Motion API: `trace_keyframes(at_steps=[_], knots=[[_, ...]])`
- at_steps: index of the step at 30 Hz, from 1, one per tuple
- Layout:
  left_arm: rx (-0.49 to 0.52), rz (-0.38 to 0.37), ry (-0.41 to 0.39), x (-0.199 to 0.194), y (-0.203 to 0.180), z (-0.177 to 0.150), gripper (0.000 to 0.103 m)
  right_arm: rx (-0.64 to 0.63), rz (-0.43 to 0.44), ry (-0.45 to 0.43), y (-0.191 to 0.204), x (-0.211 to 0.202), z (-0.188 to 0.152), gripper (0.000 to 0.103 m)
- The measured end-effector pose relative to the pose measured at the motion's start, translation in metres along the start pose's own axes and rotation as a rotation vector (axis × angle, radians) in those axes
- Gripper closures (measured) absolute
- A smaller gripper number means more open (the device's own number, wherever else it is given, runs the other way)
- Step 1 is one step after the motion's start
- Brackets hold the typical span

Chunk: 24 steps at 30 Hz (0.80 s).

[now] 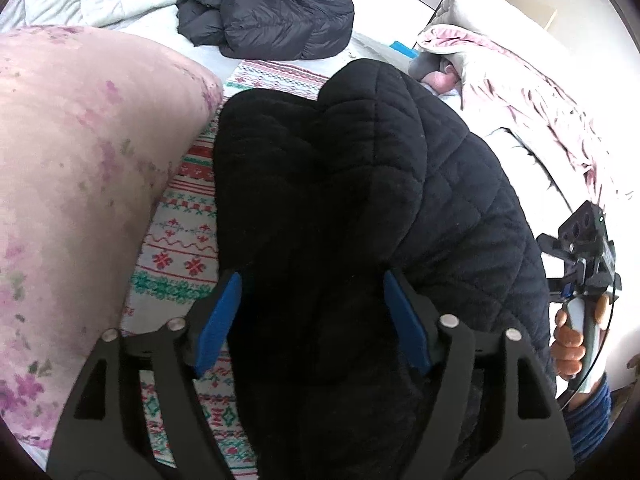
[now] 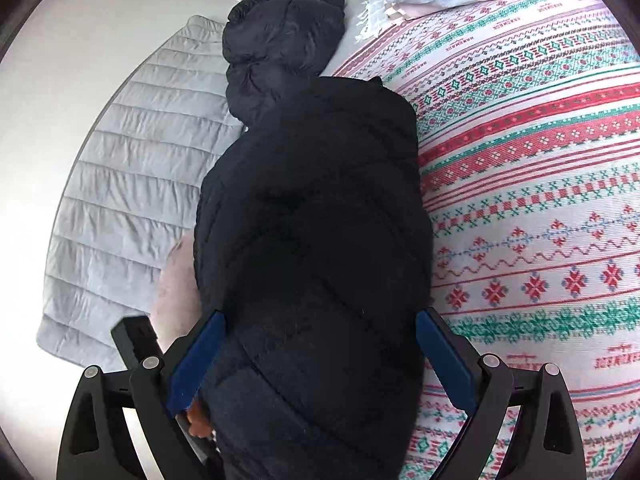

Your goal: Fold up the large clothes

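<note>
- The dark navy quilted padded coat (image 1: 400, 184) lies folded in a thick bundle on the white bedspread woven with red and green bands (image 1: 180, 224); its fleecy black inner side (image 1: 288, 200) faces up in the left wrist view.
- The left gripper (image 1: 312, 320) has its jaws standing fairly wide, the blue pads (image 1: 218, 324) on either side of the black fleecy fold. The fabric fills the gap between them, but whether the pads press on it I cannot tell.
- The right gripper (image 2: 316, 364) has its jaws spread wide — the quilted coat (image 2: 312, 220) bulges up between the blue pads (image 2: 444, 360), and a sliver of bedspread shows beside the right pad.
- In the left wrist view the right gripper's black body (image 1: 584, 256) shows at the coat's far edge, with a hand (image 1: 568, 348) in a blue ribbed sleeve around its handle.
- A second coat — a black puffy down jacket (image 1: 268, 8) — sits folded beyond the first, just touching its end in the right wrist view, partly on a pale grey quilted blanket (image 2: 132, 152).
- A pink floral pillow (image 1: 80, 160) lies beside the coat, touching the patterned bedspread.
- A rumpled pink and white duvet (image 1: 520, 92) lies at the far side of the bed.
</note>
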<state>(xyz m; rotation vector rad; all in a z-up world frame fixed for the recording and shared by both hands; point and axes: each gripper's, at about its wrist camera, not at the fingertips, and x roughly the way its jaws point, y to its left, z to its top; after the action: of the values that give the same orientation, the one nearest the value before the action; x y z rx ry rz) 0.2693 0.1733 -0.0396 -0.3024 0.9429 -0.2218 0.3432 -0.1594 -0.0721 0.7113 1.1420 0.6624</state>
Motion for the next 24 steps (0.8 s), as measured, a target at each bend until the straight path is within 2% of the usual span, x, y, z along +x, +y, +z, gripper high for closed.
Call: trace_keyframes(at_steps=[4,11,18,24], knots=[[0.001,0.014,0.001,0.001,0.000,0.000,0.025,0.019,0.026,0.004,-0.002,0.003,0.010,0.004],[0.018,0.052,-0.002,0.003,0.000,0.001,0.018,0.021,0.059,-0.038,-0.006,0.011,-0.006,0.000],[-0.039,-0.014,0.021,0.000,0.012,-0.001,0.017,0.044,0.089,-0.047,-0.018,0.009,-0.009,0.000],[-0.086,-0.081,0.031,-0.009,0.027,-0.017,0.017,0.043,0.098,-0.049,-0.017,0.010,-0.010,0.000]])
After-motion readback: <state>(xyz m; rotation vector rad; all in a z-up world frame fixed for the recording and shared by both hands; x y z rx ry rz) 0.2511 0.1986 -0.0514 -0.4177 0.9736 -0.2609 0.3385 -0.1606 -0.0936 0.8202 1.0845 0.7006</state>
